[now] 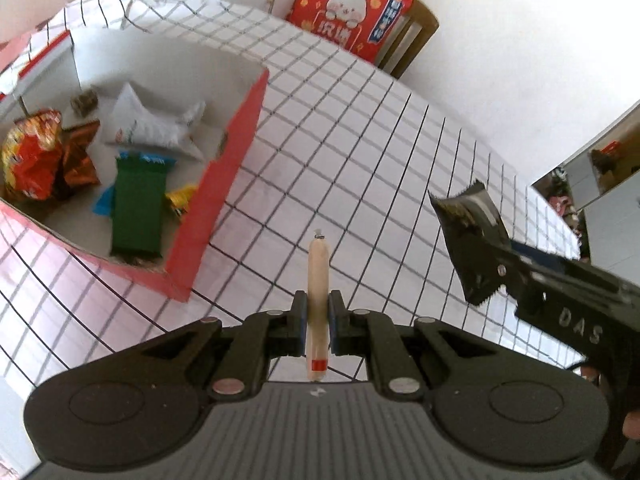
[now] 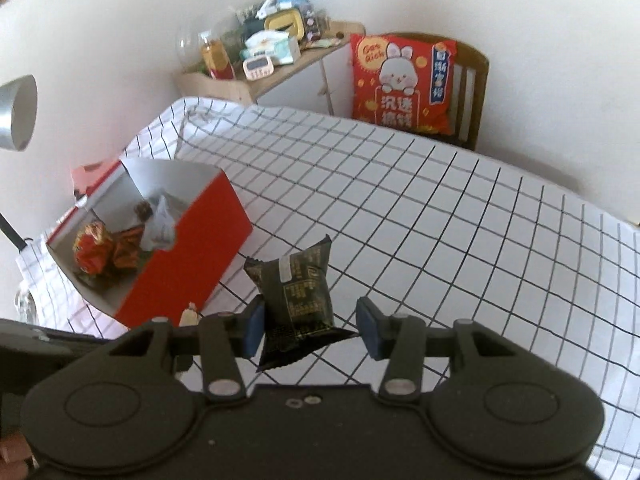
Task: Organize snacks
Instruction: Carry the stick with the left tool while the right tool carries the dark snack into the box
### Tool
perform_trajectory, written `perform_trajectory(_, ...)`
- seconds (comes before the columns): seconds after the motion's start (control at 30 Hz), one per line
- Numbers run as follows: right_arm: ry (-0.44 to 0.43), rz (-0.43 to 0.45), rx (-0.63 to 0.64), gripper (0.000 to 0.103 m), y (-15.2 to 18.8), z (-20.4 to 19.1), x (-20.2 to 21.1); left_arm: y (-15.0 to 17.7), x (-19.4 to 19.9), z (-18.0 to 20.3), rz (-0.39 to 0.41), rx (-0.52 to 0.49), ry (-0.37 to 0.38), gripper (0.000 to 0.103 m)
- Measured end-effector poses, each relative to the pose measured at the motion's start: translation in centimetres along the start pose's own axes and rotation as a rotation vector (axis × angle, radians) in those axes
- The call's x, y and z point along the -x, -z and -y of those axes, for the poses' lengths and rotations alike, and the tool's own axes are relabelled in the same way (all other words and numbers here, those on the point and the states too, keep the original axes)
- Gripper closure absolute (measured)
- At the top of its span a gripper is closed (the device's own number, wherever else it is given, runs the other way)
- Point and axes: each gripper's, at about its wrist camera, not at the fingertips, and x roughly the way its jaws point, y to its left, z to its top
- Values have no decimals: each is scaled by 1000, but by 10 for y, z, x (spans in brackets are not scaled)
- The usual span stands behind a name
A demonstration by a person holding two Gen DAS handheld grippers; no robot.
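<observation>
My left gripper [image 1: 318, 322] is shut on a beige sausage stick [image 1: 318, 276] with a red band, held above the checked tablecloth just right of the red box [image 1: 224, 184]. The box holds several snacks: a green packet [image 1: 138, 208], a white packet [image 1: 156, 124], an orange-red packet [image 1: 32, 156]. In the right wrist view my right gripper [image 2: 312, 326] has its jaws wide apart; a black snack packet [image 2: 298, 296] rests against the left pad, and the right pad stands clear of it. The packet [image 1: 470, 236] and right gripper also show in the left wrist view. The red box [image 2: 188, 252] lies to the left.
A checked tablecloth [image 2: 440, 220] covers the table. A wooden chair with a red rabbit cushion [image 2: 402, 80] stands at the far edge. A cluttered shelf [image 2: 260, 60] is behind the table. A lamp head [image 2: 18, 112] hangs at the left.
</observation>
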Motion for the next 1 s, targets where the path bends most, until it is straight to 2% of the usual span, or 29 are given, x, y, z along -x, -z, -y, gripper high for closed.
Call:
perform_trajectory(0.2,5,41,5,57,-3,-32,21,-16,33,-18,55,-6,23,93)
perform_trajectory(0.43,3,74,23,57,-9,-72,30,-30,60,-45,110,-14,12,93)
perform_trajectory(0.73,-15,104,30,57,-22,-120,20,-49,83,-84,168,-44,-24,93)
perform_trajectory(1.0,-17,93,38,56,-33,-155,-6,-69,82,-126,181,-47,-86,93)
